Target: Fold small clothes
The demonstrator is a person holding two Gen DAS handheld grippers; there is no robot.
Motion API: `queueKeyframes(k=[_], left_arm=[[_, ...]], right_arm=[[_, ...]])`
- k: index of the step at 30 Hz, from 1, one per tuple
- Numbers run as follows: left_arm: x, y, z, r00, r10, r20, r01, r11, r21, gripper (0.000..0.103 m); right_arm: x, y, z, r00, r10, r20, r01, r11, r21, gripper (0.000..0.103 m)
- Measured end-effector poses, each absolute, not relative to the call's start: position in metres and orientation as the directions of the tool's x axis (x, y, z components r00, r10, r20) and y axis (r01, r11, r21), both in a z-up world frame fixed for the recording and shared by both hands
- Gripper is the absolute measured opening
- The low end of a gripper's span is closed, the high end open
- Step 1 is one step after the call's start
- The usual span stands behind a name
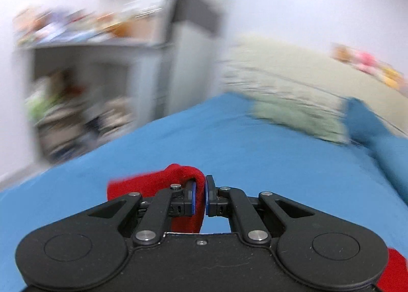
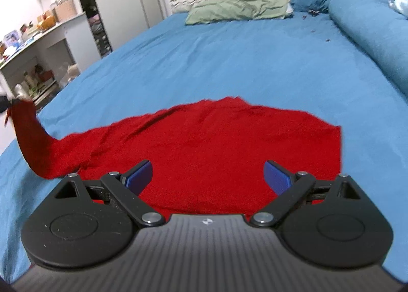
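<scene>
While left gripper (image 1: 200,196) pinches one red garment (image 1: 153,184) between its fingers | right view alone shows garment spread ahead of right gripper (image 2: 207,177), fingers spread | pillows: two.

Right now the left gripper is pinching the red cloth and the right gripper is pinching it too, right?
Not quite. The left gripper is pinching the red cloth, but the right gripper is wide open above it, holding nothing. The right wrist view shows that.

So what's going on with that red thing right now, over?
Left gripper shut on red garment, sleeve lifted. Right gripper open above it. Nothing in the way.
</scene>
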State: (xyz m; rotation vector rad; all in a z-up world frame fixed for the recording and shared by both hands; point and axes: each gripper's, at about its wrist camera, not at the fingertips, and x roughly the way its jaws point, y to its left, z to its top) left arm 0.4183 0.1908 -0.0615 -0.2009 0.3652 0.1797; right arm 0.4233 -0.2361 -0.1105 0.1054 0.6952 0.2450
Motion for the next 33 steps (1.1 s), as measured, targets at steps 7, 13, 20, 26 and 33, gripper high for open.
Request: queueKeyframes(k=[7, 13, 20, 26, 33], left_arm=[[0.439, 0.010, -0.083, 0.865, -0.240, -0.440, 0.230, 0.970, -0.076, 0.006], [0.433, -0.076, -0.186, 0.720, -0.301, -0.625, 0.338, 0.939, -0.062, 0.006], [0.411, -0.082, -0.205, 0.712, -0.291, -0.639, 0.357, 0.934, -0.027, 0.026], [0.379, -0.030, -0.177, 0.781, -0.221, -0.584, 0.281, 0.960, 0.013, 0.072], [0.365, 0.038, -0.185, 0.799, -0.005, -0.601, 0.066, 0.995, 0.080, 0.072]], right_arm=[[0.421, -0.268, -0.097, 0.777, 0.163, -0.608, -0.073, 0.983, 0.170, 0.103], [0.420, -0.292, -0.112, 0.754, 0.131, -0.643, -0.017, 0.984, 0.180, 0.103], [0.425, -0.287, -0.133, 0.725, 0.147, -0.673, -0.056, 0.986, 0.156, 0.103], [0.447, -0.247, -0.125, 0.714, 0.235, -0.659, -0.210, 0.970, 0.119, 0.103], [0.493, -0.149, -0.157, 0.611, 0.271, -0.744, -0.435, 0.900, -0.029, 0.083]])
